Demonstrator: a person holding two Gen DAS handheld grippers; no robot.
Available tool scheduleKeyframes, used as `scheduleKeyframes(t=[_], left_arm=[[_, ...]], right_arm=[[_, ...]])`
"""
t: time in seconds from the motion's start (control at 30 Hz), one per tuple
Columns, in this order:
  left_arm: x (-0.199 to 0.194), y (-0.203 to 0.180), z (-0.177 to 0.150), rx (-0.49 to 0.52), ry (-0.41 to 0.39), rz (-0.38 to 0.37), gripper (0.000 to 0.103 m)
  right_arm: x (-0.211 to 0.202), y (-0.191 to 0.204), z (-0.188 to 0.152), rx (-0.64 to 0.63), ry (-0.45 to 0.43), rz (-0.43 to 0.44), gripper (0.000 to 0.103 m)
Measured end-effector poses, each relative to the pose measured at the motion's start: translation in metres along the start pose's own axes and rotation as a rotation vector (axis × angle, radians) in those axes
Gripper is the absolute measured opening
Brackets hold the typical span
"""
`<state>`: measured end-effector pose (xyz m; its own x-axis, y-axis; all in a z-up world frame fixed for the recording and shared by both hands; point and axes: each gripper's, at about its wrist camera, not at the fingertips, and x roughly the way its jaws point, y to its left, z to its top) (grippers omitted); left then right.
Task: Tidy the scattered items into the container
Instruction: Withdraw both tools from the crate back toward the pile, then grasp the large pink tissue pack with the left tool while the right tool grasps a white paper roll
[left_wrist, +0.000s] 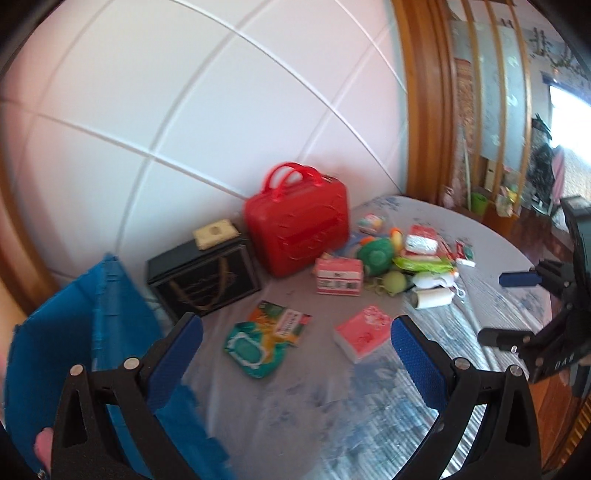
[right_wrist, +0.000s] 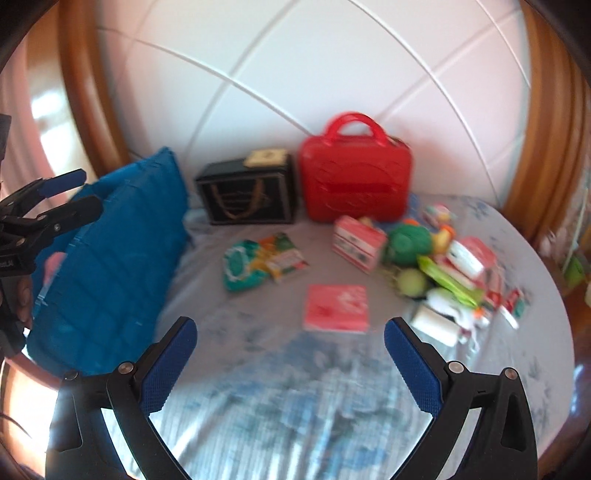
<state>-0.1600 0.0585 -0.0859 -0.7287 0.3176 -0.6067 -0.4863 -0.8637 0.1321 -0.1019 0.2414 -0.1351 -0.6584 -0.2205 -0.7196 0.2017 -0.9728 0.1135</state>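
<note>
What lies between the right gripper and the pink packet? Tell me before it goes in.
Nothing visible. The right gripper is open and empty, and the pink packet lies flat just ahead of its fingers with only bare cloth between. The green wipes pack sits off to the left, clear of that line.

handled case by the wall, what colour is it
Red all over, handle included. The handled case shows best in the right wrist view, standing upright against the white wall.

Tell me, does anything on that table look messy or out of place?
Yes. A heap of small things lies jumbled at the right side of the table, overlapping each other. A pink packet and a green wipes pack lie apart. Nothing looks spilled or broken.
</note>
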Motion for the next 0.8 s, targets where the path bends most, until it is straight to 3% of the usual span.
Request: scheduleKeyframes(t=[0.33,0.6,0.8], left_arm=[[0.155,-0.097,-0.033,0.25,0.08,-0.163,0.103],[0.259,-0.125,-0.073,0.422,0.216,-0.26,0.103],[0.317,-0.13,-0.096,0.515,0.281,-0.257,0.103]], right_arm=[[0.057,-0.131,-0.053,0.068,0.127,-0.069,0.103],[0.118,-0.181,-0.073,0.1,0.19,-0.072,0.103],[0.154,-0.2,-0.084,0.112,0.223,-0.058,0.103]])
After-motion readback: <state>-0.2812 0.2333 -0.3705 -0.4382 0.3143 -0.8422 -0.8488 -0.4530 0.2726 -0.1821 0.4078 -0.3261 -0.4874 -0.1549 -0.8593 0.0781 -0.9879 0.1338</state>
